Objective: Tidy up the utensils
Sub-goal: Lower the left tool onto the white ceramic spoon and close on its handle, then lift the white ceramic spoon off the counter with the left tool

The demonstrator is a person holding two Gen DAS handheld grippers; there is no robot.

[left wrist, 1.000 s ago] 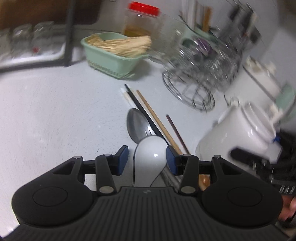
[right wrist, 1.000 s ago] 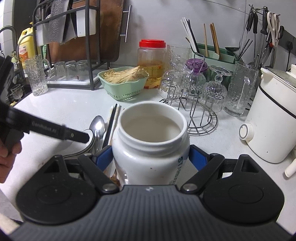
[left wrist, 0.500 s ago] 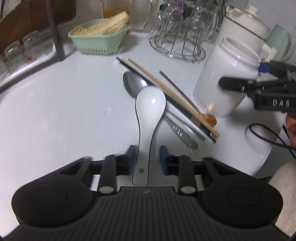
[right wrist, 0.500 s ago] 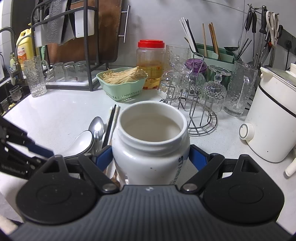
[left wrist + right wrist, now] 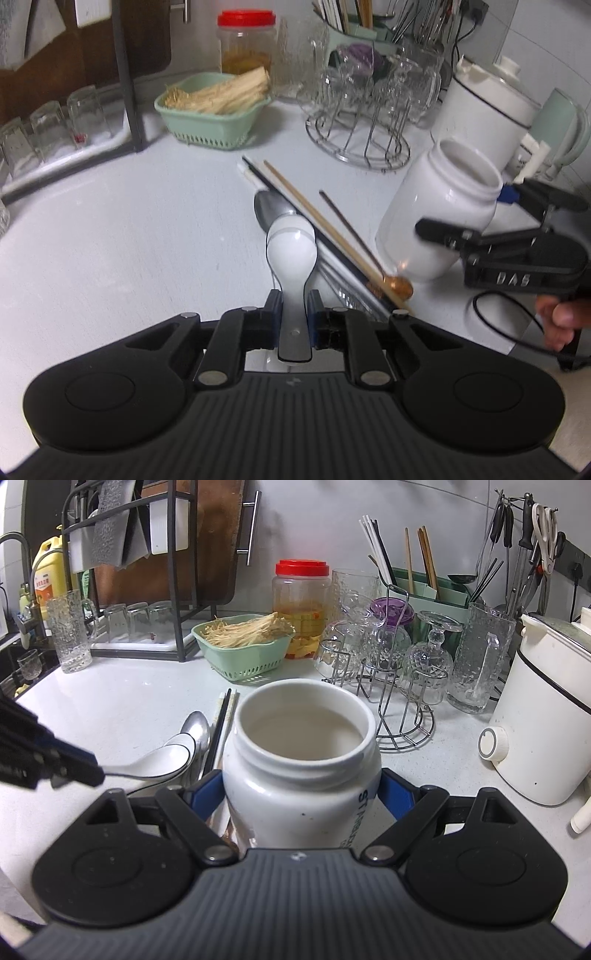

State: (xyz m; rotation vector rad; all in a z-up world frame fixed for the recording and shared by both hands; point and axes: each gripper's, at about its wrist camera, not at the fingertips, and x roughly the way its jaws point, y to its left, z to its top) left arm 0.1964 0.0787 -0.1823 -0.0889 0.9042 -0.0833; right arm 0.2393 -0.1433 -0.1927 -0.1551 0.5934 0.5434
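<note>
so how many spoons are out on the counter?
3: white ceramic soup spoon in the left gripper's fingers, a steel spoon lying beneath it, a small copper-coloured spoon by the white jar. The pile may hide more.

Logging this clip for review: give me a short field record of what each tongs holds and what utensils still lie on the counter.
left tongs: shut on the white ceramic spoon by its handle; jaws have just been closing
right tongs: shut on the white jar, mouth open, upright
jar contents: none visible
still on counter: metal spoon, chopsticks, small brown spoon
behind: green basket, wire glass rack
</note>
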